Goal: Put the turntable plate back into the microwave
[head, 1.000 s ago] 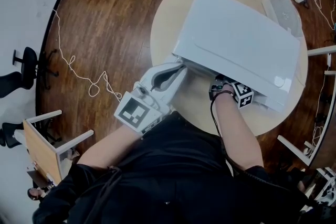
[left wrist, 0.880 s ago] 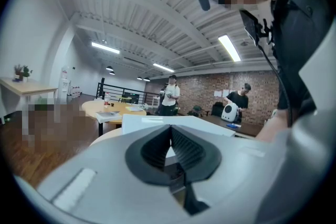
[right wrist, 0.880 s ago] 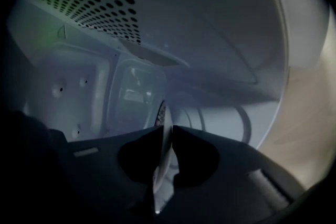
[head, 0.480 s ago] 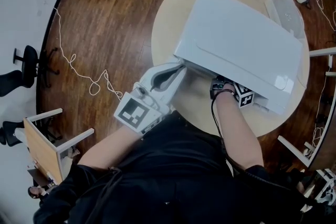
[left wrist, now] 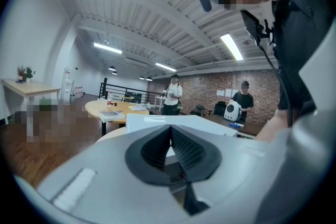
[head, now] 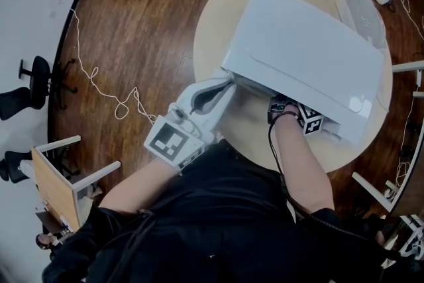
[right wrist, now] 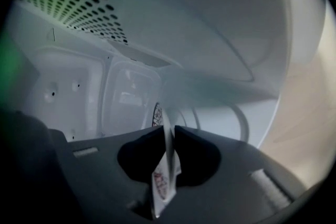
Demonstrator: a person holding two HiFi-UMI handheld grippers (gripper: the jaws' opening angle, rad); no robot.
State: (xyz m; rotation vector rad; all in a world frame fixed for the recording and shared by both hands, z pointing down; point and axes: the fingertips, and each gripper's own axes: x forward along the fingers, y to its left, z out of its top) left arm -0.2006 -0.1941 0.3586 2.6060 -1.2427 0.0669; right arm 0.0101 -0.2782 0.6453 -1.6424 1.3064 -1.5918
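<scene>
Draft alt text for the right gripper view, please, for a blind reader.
The right gripper, its jaws opening, has the thin edge of the turntable plate between them, deep inside the white microwave. A perforated panel shows upper left.

My work surface: a round pale table [head: 215, 23] on the dark wood floor [head: 146, 23].
I see the white microwave [head: 305, 53] covering most of it, and a pale flat tray [head: 361, 13] lying just past the microwave's far right corner.

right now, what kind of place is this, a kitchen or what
Probably an open workshop or office loft, not a kitchen: a brick wall, strip lights on a bare ceiling, round tables and office chairs on a wooden floor.
</scene>
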